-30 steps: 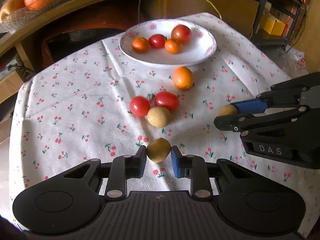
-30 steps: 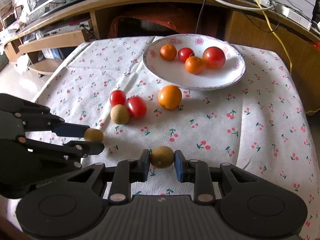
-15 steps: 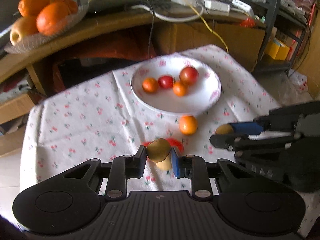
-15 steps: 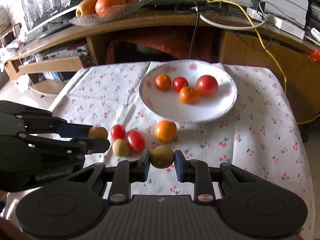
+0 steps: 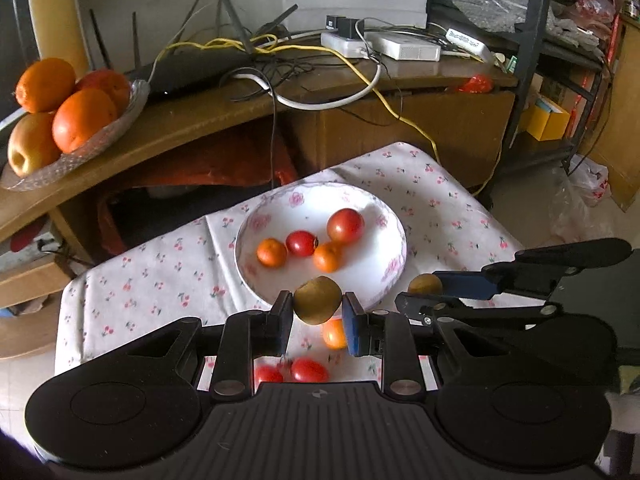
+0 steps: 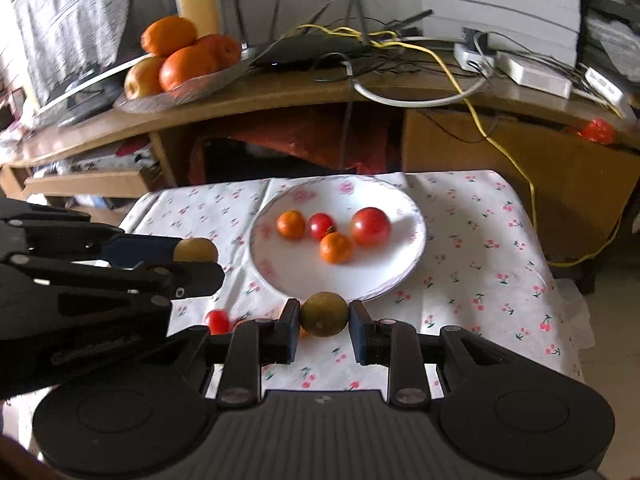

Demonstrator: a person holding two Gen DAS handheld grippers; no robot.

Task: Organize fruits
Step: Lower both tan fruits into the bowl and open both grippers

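My left gripper (image 5: 317, 312) is shut on a small brown fruit (image 5: 318, 299), held high above the table in front of the white flowered plate (image 5: 384, 276). My right gripper (image 6: 324, 320) is shut on a second brown fruit (image 6: 324, 314), also held above the near rim of the plate (image 6: 400, 276). The plate holds two small oranges and two tomatoes (image 6: 370, 226). On the cherry-print cloth (image 6: 480, 248) below lie an orange (image 5: 334, 334) and two red tomatoes (image 5: 308, 370). Each gripper shows in the other's view, the left one (image 6: 196, 254) and the right one (image 5: 426, 286).
A wooden desk (image 5: 200, 120) stands behind the table, with a glass dish of oranges and an apple (image 5: 60, 112), cables, a router and power strips. A metal shelf (image 5: 532, 60) stands at the right. The table edges drop off left and right.
Both grippers have risen from the cloth with their brown fruits and moved toward the plate. The loose fruits on the cloth now lie under and behind the fingers.
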